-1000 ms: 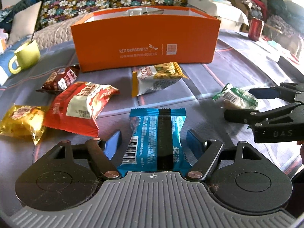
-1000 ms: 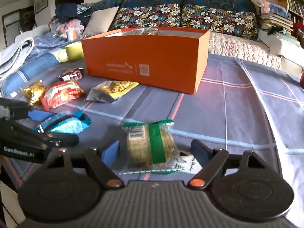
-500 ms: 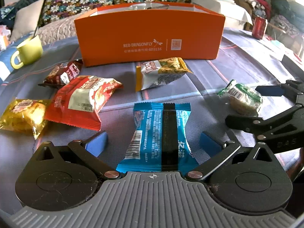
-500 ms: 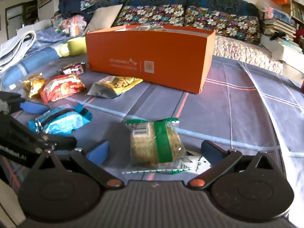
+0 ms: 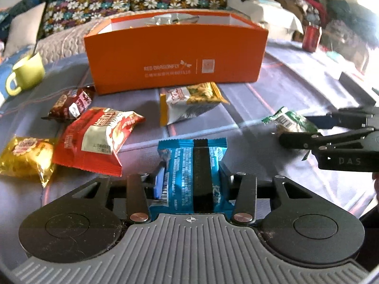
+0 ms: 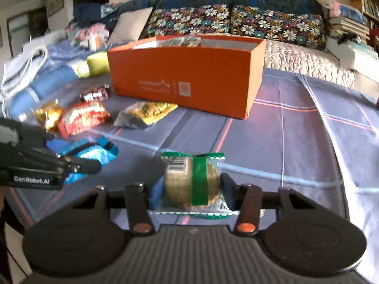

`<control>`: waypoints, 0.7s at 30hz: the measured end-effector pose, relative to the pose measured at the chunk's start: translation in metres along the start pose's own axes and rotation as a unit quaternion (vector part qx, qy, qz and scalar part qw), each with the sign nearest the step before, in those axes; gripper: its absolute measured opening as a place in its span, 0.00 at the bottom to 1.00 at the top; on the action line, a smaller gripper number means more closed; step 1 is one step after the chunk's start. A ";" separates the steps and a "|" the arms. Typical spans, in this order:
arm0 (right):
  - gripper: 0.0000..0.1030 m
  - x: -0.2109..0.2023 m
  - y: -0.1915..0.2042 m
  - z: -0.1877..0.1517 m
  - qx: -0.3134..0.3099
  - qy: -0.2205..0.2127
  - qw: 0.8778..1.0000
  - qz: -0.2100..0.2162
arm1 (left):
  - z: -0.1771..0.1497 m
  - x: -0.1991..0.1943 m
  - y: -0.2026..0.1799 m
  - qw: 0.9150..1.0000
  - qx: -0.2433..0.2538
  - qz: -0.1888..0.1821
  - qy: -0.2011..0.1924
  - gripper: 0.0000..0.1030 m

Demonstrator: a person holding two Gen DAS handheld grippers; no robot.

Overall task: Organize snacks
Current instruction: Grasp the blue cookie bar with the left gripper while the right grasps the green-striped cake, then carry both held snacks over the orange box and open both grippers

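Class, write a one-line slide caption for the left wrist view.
Left tool shut on the blue snack packet; orange box waits beyond loose snacks.

Daylight floods in from the upper right of the left wrist view, blowing that corner out to white and laying glare across the blue-grey cloth. Foil wrappers glint. The right wrist view is dimmer and softer, blurred throughout. Both fisheye pictures bend straight edges, bowing the orange box, and darken toward their corners.
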State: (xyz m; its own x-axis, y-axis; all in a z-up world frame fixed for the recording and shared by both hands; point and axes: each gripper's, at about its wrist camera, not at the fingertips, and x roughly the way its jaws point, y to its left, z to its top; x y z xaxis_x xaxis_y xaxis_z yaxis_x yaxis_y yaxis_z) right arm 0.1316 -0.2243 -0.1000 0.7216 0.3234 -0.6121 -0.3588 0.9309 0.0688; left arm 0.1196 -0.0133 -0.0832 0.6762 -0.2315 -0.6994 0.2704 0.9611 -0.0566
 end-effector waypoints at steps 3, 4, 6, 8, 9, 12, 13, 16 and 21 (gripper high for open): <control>0.49 -0.019 -0.006 0.011 0.027 -0.038 0.999 0.006 | 0.010 -0.016 0.007 1.000 -0.016 -0.016 -0.017 0.12; 0.49 -0.023 -0.007 0.018 0.033 -0.050 0.998 0.013 | 0.017 -0.022 0.010 0.999 -0.019 -0.017 -0.025 0.12; 0.49 -0.026 -0.008 0.025 0.034 -0.058 0.998 0.018 | 0.032 -0.033 0.015 0.999 -0.020 -0.020 -0.043 0.12; 0.49 -0.028 -0.009 0.046 0.021 -0.076 0.997 0.019 | 0.052 -0.037 0.022 0.998 -0.018 -0.022 -0.056 0.12; 0.49 -0.026 -0.010 0.058 0.010 -0.084 0.996 0.016 | 0.064 -0.038 0.026 0.998 -0.018 -0.022 -0.062 0.12; 0.49 -0.011 -0.015 0.101 -0.018 -0.106 0.994 0.003 | 0.103 -0.034 0.037 0.996 -0.013 -0.007 -0.086 0.12; 0.49 0.008 -0.022 0.130 -0.026 -0.114 0.993 -0.001 | 0.119 -0.028 0.042 0.996 -0.013 0.003 -0.093 0.12; 0.49 0.031 -0.029 0.156 -0.029 -0.117 0.993 -0.006 | 0.161 -0.006 0.057 0.994 -0.018 0.021 -0.102 0.12; 0.50 0.097 -0.053 0.201 -0.015 -0.113 0.993 -0.011 | 0.216 0.048 0.080 0.994 -0.027 0.054 -0.096 0.12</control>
State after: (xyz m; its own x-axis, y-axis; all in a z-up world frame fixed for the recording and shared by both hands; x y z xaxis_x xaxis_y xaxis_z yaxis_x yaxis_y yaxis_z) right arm 0.3390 -0.2082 -0.0048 0.8435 0.3352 -0.4196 -0.3554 0.9342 0.0319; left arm 0.3217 0.0200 0.0327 0.8190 -0.1459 -0.5549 0.1556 0.9874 -0.0299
